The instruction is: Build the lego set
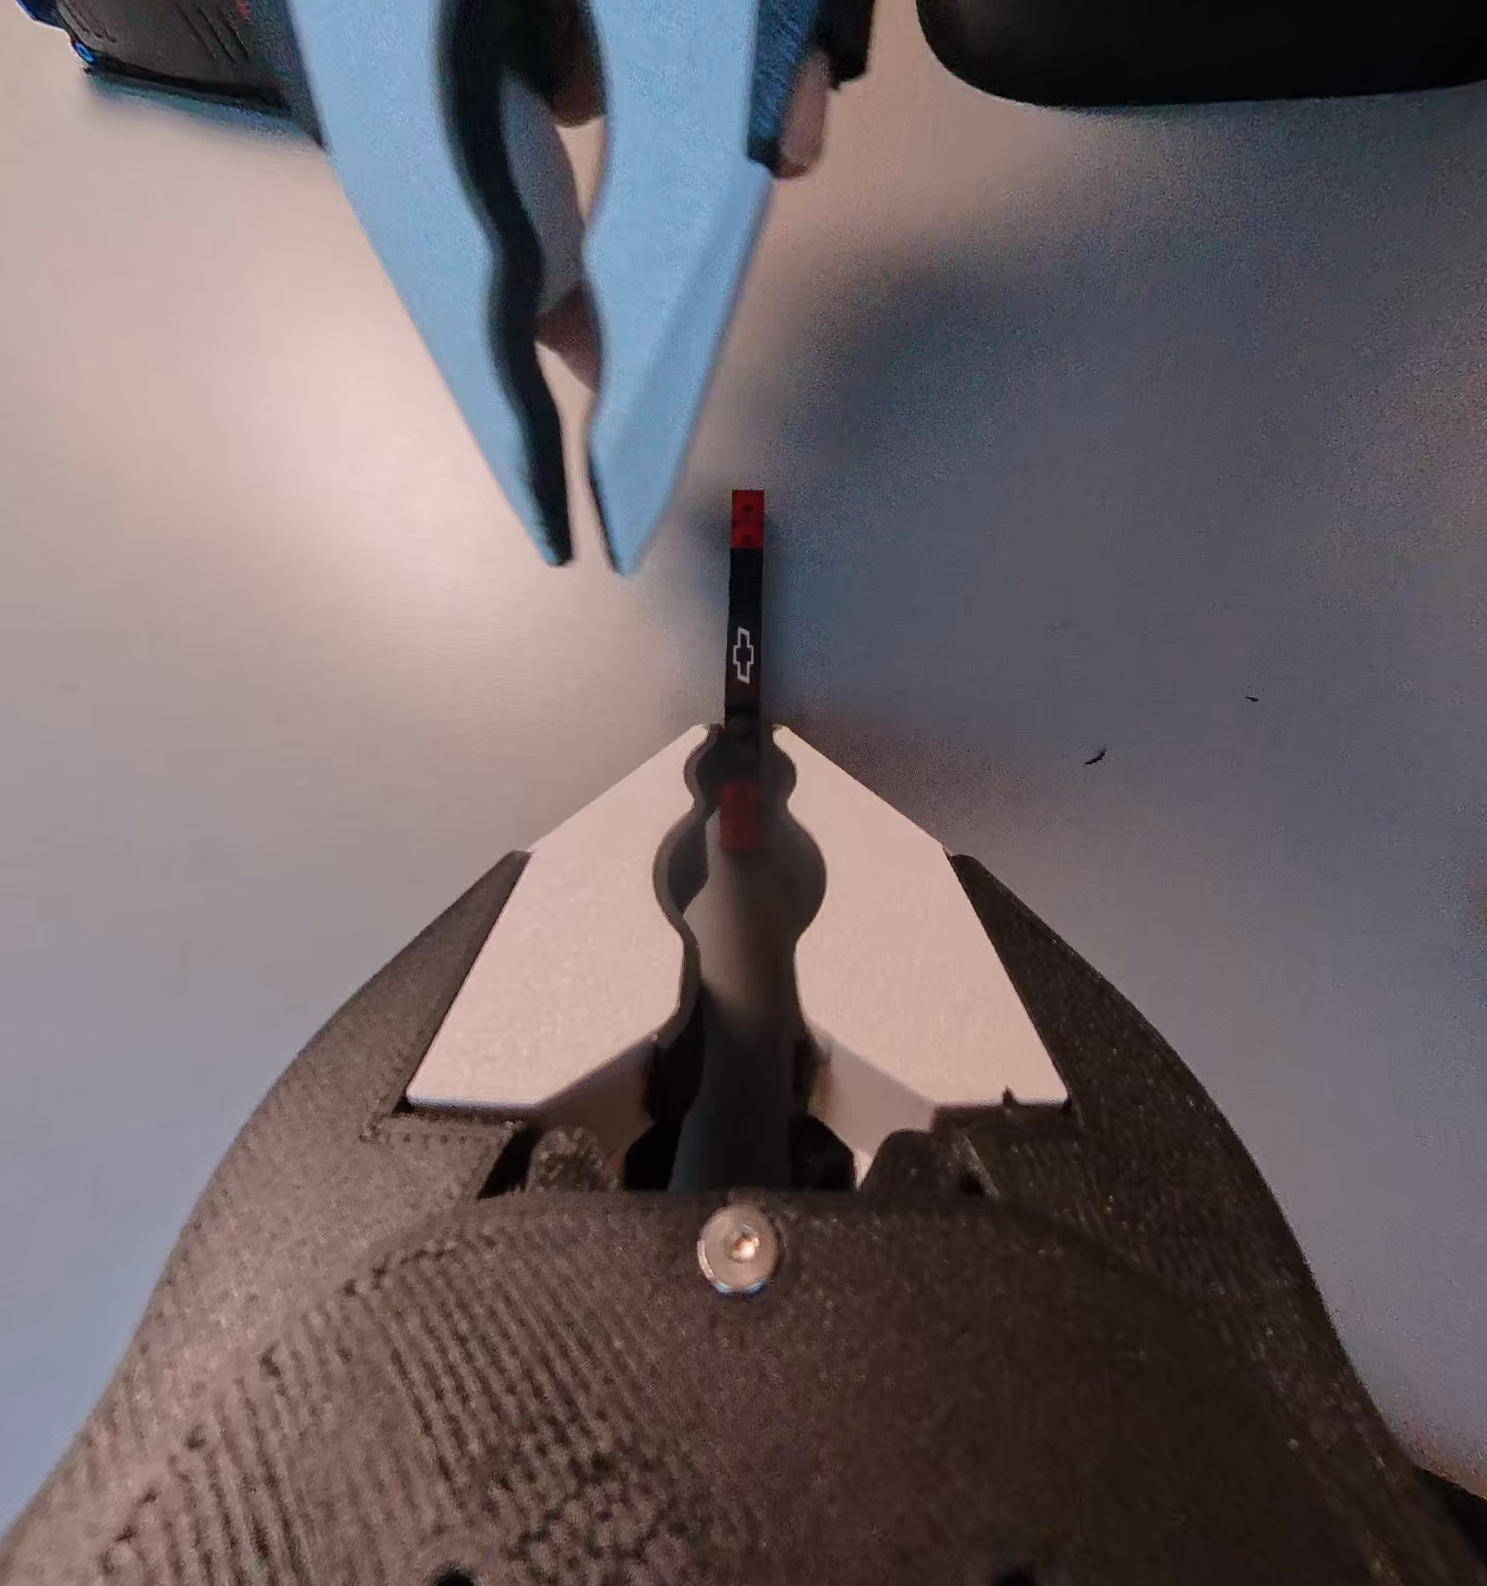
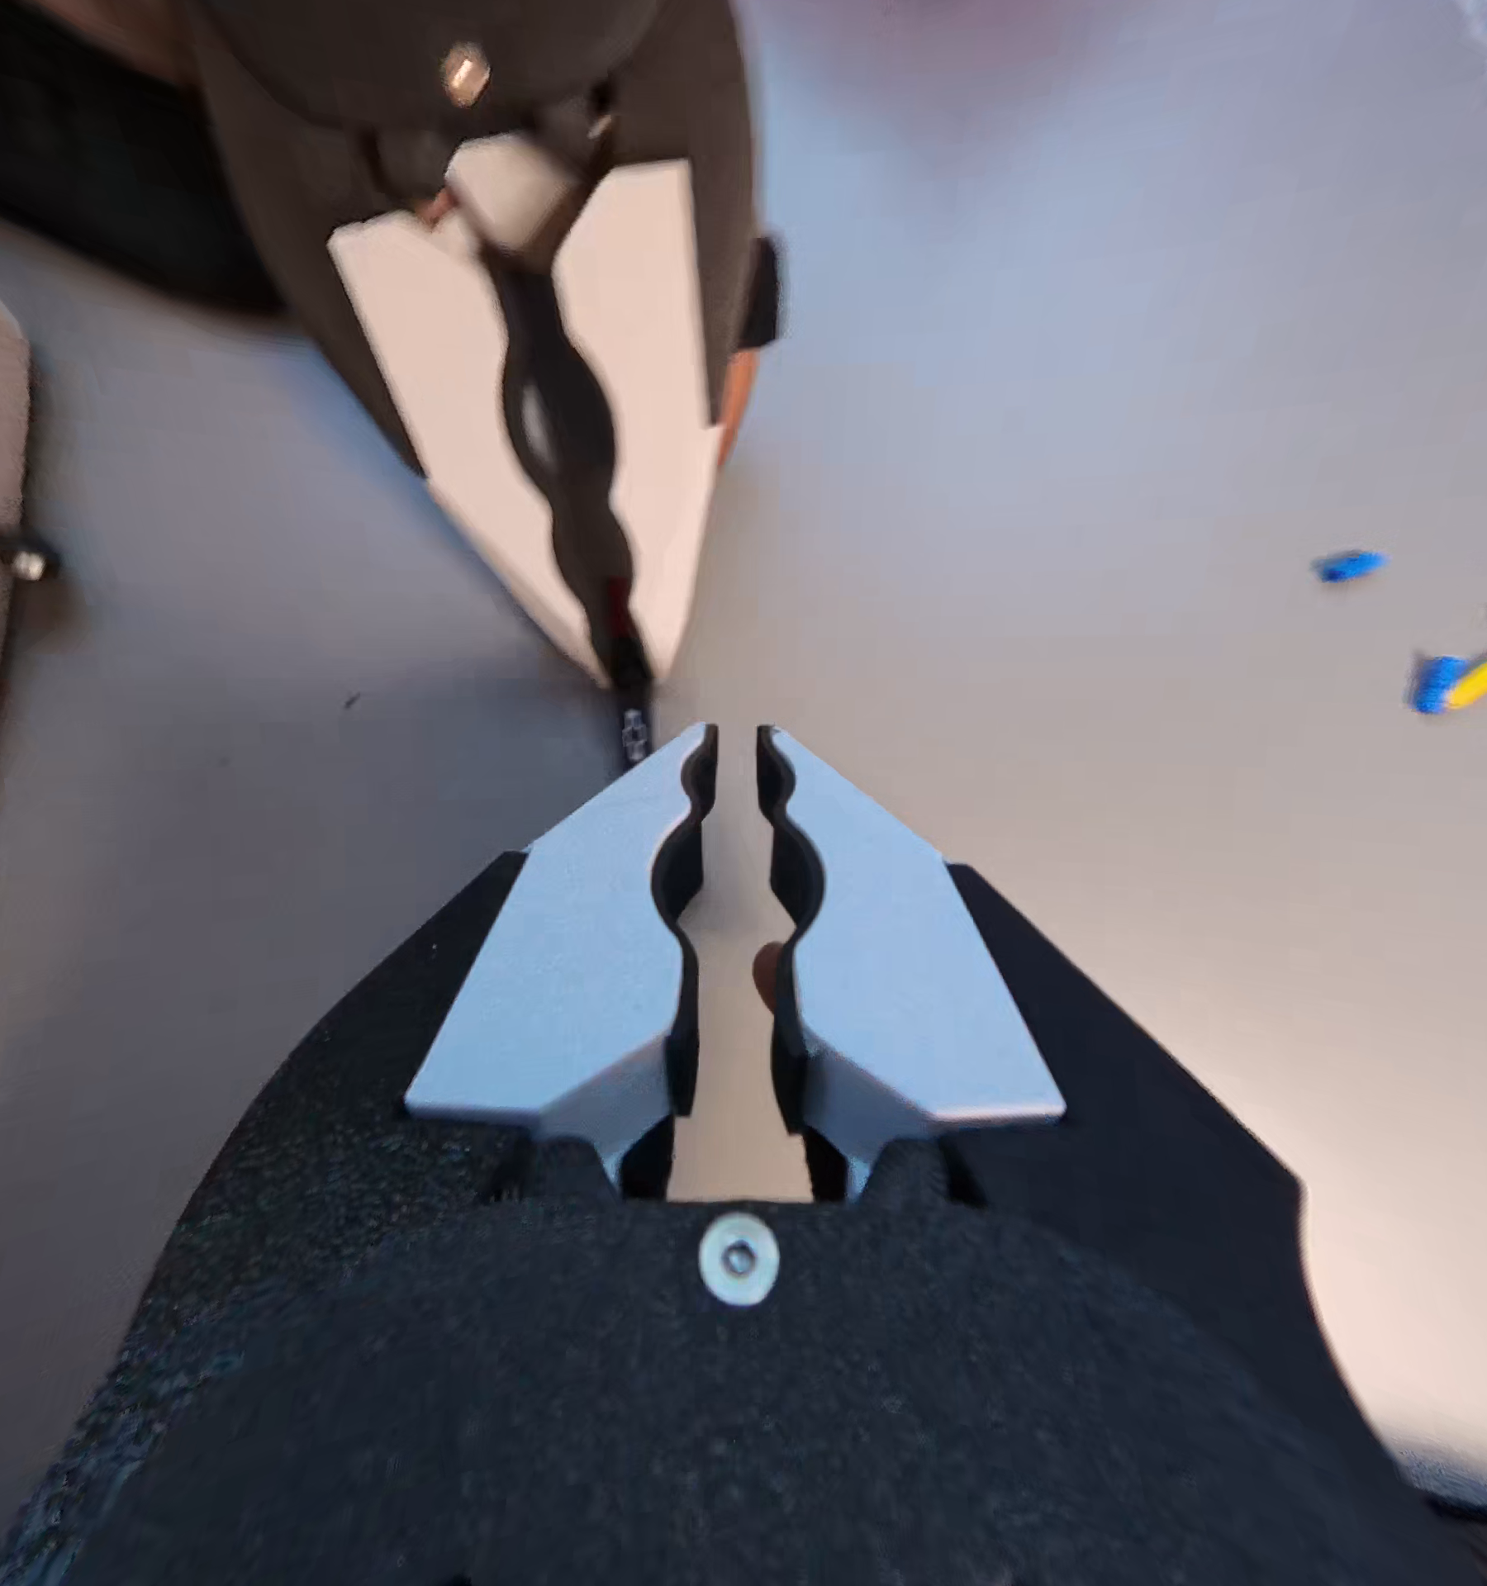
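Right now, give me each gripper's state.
Left gripper: shut on the black strip with red ends.
Right gripper: open, empty, near the strip's far end.

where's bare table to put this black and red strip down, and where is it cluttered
Bare table runs between the left gripper holding the black and red strip and the loose blue, yellow and black pieces. Those pieces crowd the right wrist view's right edge.

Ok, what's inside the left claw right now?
The left claw is shut on a thin black strip with red ends. Its far red end and white outline mark stick out; the near red end sits between the pads, partly hidden.
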